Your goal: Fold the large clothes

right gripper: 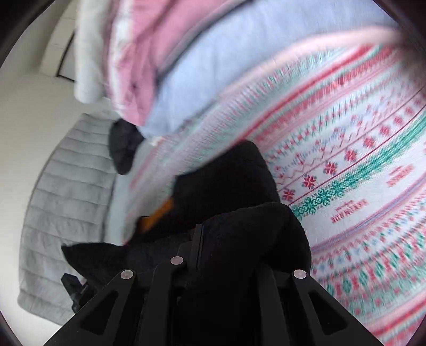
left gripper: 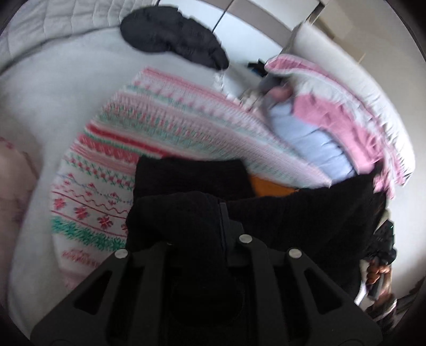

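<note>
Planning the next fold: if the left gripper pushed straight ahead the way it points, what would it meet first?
Beyond the black garment bunched in the left gripper, probably the patterned blanket spread on the bed; blur leaves depth unclear.

right gripper (right gripper: 202,239) clamped on black garment (right gripper: 239,213) | patterned blanket (right gripper: 346,159) behind | view blurred

A grey quilted bedspread (left gripper: 61,16) curves beyond the fingers; in the right wrist view it lies left of them. White cupboard doors (left gripper: 247,24) stand farther off, in soft daylight.
</note>
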